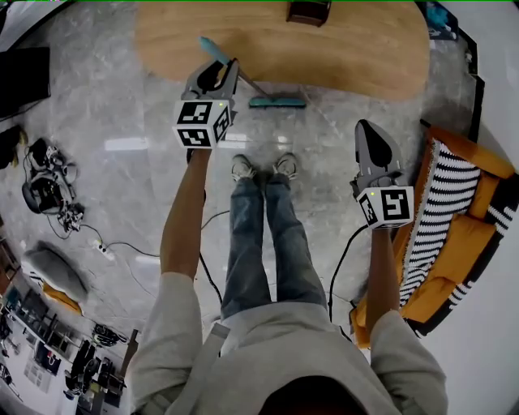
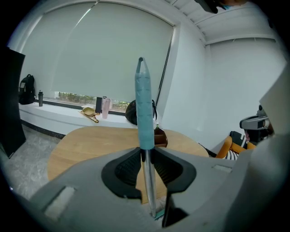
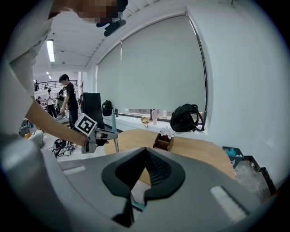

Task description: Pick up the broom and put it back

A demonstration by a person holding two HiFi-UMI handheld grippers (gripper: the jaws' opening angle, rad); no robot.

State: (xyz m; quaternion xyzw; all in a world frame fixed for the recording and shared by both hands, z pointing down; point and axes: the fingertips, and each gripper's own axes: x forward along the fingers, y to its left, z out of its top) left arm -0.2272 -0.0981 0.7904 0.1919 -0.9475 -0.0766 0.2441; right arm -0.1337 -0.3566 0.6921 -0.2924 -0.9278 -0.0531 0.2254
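Observation:
The broom has a teal grip (image 2: 144, 108) on a metal shaft, which slants down to a teal head (image 1: 277, 102) resting on the floor by the table. My left gripper (image 1: 227, 69) is shut on the shaft just below the grip (image 2: 146, 148), and the handle stands upright between its jaws. The right gripper view shows that gripper (image 3: 97, 136) holding the handle (image 3: 113, 124), with the broom head (image 3: 138, 206) low in frame. My right gripper (image 1: 365, 128) hangs apart at the right, jaw tips together (image 3: 145, 149) with nothing between them.
A rounded wooden table (image 1: 324, 49) stands ahead with a small wooden box (image 1: 308, 12) on it. An orange sofa with a striped blanket (image 1: 454, 235) is at the right. Cables and gear (image 1: 49, 190) lie on the floor at left. People stand in the background at far left (image 3: 68, 97).

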